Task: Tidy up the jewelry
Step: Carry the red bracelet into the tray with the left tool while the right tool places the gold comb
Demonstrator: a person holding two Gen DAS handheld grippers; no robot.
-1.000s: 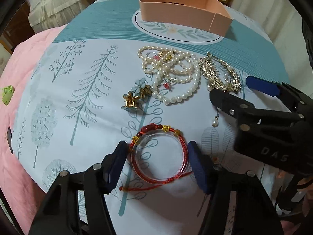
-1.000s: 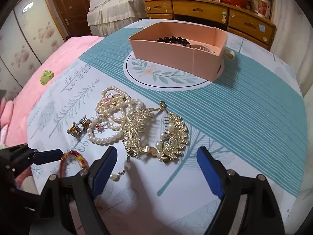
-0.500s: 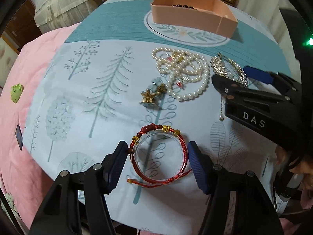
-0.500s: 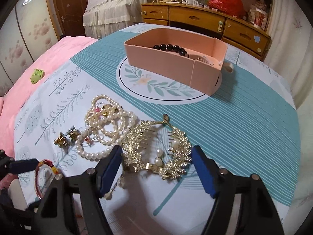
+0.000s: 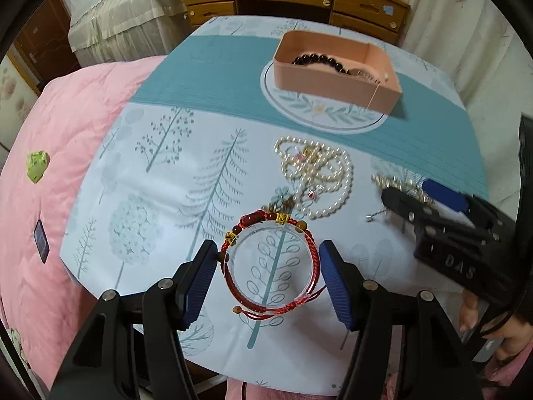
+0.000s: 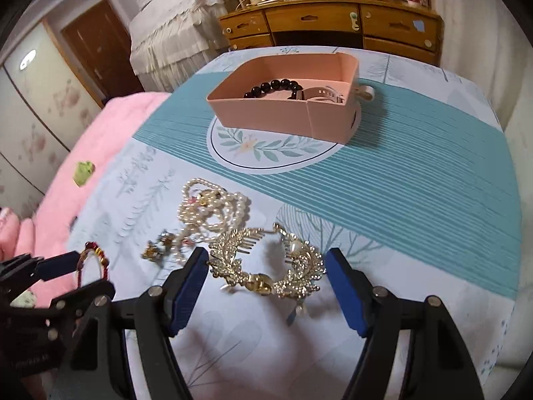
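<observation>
The only legible writing is "DAS", embossed on the black body of the right gripper (image 5: 433, 200) where it enters the left wrist view at about 3 o'clock. The left gripper (image 5: 269, 273) has its blue-padded fingers closed against the two sides of a red cord bracelet (image 5: 271, 263), which is wrapped around a clear ring and strung with red and amber beads and gold knots; it appears lifted off the printed tree-pattern cloth (image 5: 166, 173) covering the worktop. The right gripper's fingers stand wide apart on either side of a gold leaf-shaped hair comb (image 6: 266, 263) set with pearls, touching neither side, as far as the right wrist view shows. At 11 o'clock from the comb lies a tangle of pearl strands (image 6: 213, 206), with a small gold clip (image 6: 156, 246) just beside it. Toward 12 o'clock, on the teal band of the cloth, sits a pink box (image 6: 283, 113) holding a black bead bracelet (image 6: 273, 87) and a pale watch strap (image 6: 323, 93).
</observation>
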